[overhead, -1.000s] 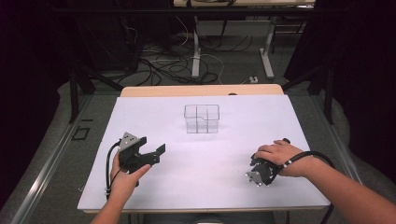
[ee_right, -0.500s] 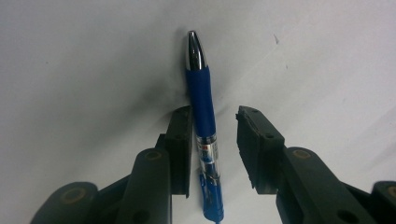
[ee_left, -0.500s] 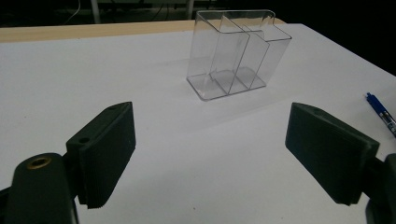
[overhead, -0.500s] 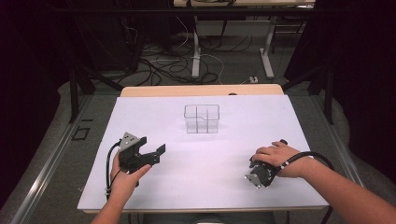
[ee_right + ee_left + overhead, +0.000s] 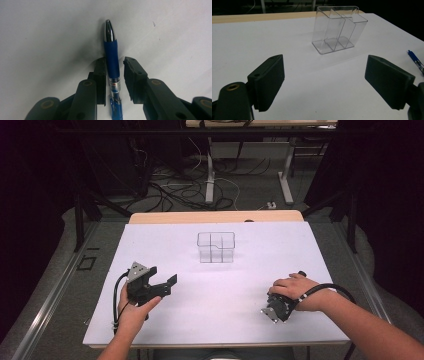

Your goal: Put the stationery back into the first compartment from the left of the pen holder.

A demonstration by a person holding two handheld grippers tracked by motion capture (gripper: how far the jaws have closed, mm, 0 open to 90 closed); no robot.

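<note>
Since the earlier frames the right hand (image 5: 292, 290) has curled in a little over its gripper and those jaws have just been closing around the pen, while the left side has kept its place. Farthest left, the left gripper (image 5: 165, 284) is held just above the white surface (image 5: 250, 330) by the left hand (image 5: 134, 312), its jaws wide apart with nothing between them. From its own view the left gripper (image 5: 324, 85) looks toward the clear organizer (image 5: 338, 28), which stands upright with its dividers showing. In the high view the organizer (image 5: 216, 247) sits at the middle of the surface toward the far edge, well apart from both hands. At the right, the right gripper (image 5: 276, 309) points down at the surface near the front edge. Its own view shows the right gripper (image 5: 114, 75) with the blue pen (image 5: 112, 57) lying flat between the jaws, tip pointing away; one jaw lies against the barrel, the other stands just clear of it.
</note>
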